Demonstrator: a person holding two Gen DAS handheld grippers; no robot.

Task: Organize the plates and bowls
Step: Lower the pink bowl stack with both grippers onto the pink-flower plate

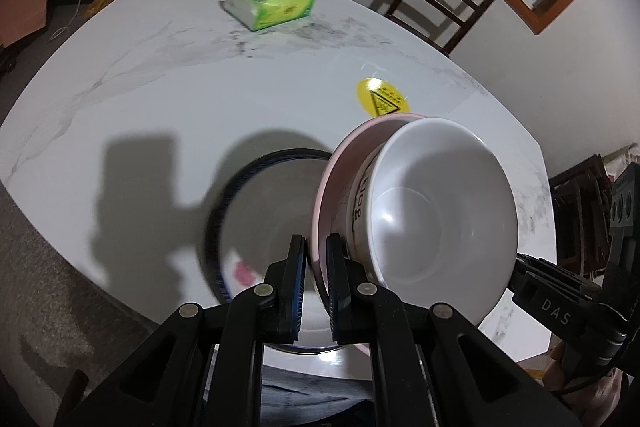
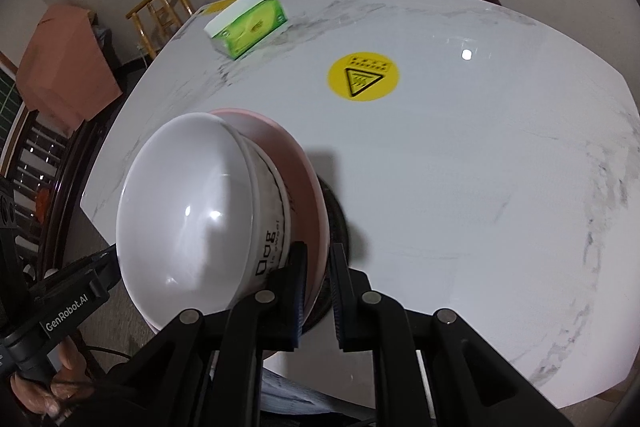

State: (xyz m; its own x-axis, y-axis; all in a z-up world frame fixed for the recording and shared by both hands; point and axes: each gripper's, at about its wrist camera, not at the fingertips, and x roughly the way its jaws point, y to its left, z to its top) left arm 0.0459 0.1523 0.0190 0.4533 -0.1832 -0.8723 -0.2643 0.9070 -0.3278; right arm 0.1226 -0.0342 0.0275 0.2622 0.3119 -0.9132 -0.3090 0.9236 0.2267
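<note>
both grippers clamp one pink plate (image 1: 336,187) by opposite rims, holding it above the table (image 1: 160,87). left gripper (image 1: 316,263) pinches its near edge, angled steeply down; right gripper (image 2: 318,267) does likewise from the other side. on the plate sit nested white bowls (image 1: 440,203). under the plate, on the table, lies a blue-rimmed plate (image 1: 240,195), blurred. beyond the pink plate are a yellow sticker (image 2: 363,75) and tissue pack (image 1: 270,5).

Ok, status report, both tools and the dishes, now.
Left tool and right tool both shut on pink plate rim. White bowl rides on plate. Blue-rimmed plate directly underneath. Tissue pack well clear.
</note>
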